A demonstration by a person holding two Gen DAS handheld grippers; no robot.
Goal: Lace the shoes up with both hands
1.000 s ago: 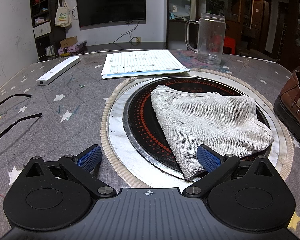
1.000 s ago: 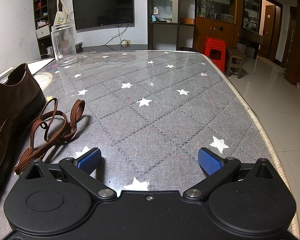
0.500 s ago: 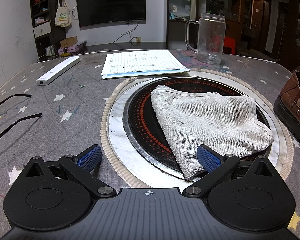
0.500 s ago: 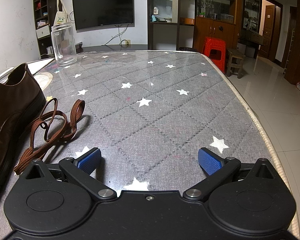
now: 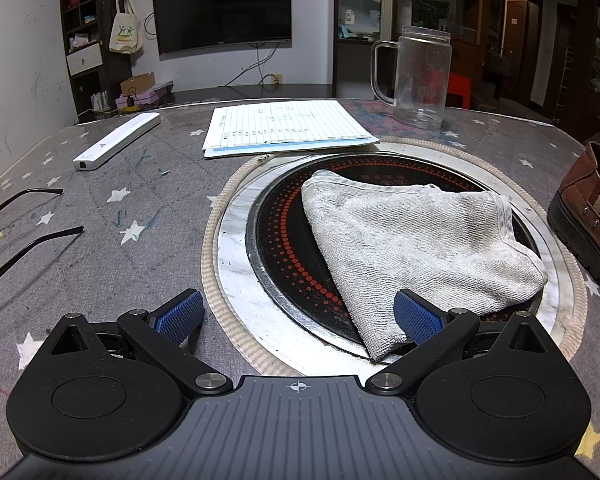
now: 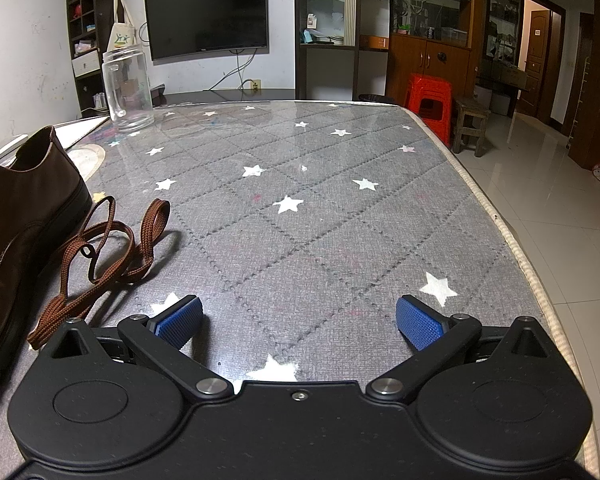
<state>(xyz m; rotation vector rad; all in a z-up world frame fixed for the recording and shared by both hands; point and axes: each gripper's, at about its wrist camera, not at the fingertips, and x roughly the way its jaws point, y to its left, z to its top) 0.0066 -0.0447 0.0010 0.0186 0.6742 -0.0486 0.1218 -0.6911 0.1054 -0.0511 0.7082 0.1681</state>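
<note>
A brown leather shoe [image 6: 16,216] stands at the left edge of the right wrist view, heel away from me. Its loose brown lace [image 6: 108,248] lies coiled on the table beside it, just left of my right gripper [image 6: 299,320], which is open and empty, low over the table. The same shoe [image 5: 592,216] shows at the right edge of the left wrist view. My left gripper [image 5: 299,316] is open and empty, over the near rim of a round cooktop, its right finger [image 5: 418,316] by a corner of a grey cloth [image 5: 412,240].
The grey star-patterned table [image 6: 320,220] carries an inset round cooktop [image 5: 284,256], a lined paper pad [image 5: 284,124], a clear plastic mug [image 5: 420,76], a white bar-shaped device [image 5: 116,142] and spectacles [image 5: 24,216] at the left. The table's right edge [image 6: 512,240] drops to a tiled floor.
</note>
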